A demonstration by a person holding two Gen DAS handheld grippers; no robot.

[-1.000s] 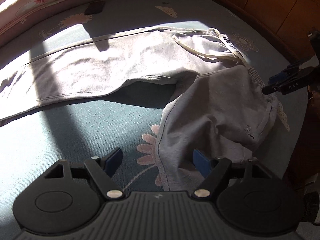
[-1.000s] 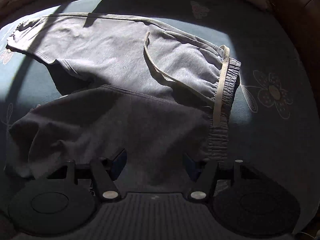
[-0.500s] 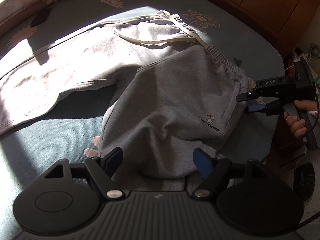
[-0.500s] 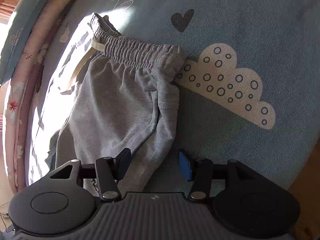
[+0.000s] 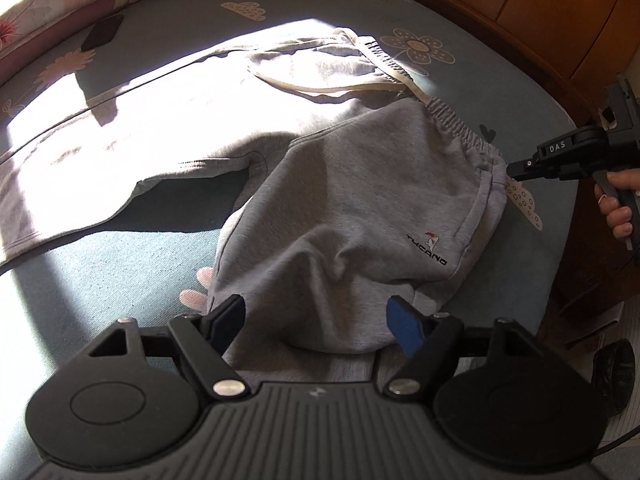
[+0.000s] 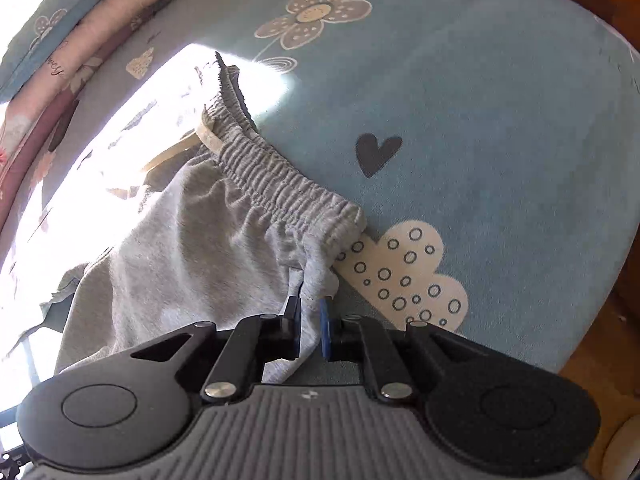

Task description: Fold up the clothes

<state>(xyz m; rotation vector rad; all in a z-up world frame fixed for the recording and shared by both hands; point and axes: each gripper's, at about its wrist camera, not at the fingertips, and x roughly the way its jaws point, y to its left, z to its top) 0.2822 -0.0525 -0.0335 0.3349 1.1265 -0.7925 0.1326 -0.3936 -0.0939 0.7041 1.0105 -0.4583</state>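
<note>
- Left wrist view: the grey sweatpants [image 5: 352, 208] lie on a blue bed sheet [image 5: 100, 276] printed with flowers and clouds; one leg stretches to the left in strong sunlight, the other leg is bunched up toward the camera, in shade.
- The left gripper [image 5: 316, 320] has its fingers spread wide; the bunched leg sits between them, but the blue pads do not press it.
- A small logo [image 5: 428, 248] shows on the near leg, beside a pocket seam; a pale drawstring [image 5: 332, 86] lies loose across the upper part near the waistband [image 5: 460, 128].
- At the right edge, the right gripper [image 5: 516, 168] meets the corner of the waistband; a hand [image 5: 620, 208] holds its handle; behind it stands a wooden bed frame [image 5: 540, 4].
- A dark flat object [image 5: 102, 32] rests on the sheet far at the back, near a pink patterned pillow [image 5: 36, 12]; I cannot tell what it is.
- Right wrist view: the right gripper [image 6: 310, 326] is nearly closed, pinching a fold of the grey fabric just under the elastic waistband [image 6: 280, 184]; the pinched corner lies beside a white cloud print [image 6: 404, 276] and below a dark heart print [image 6: 376, 152].
</note>
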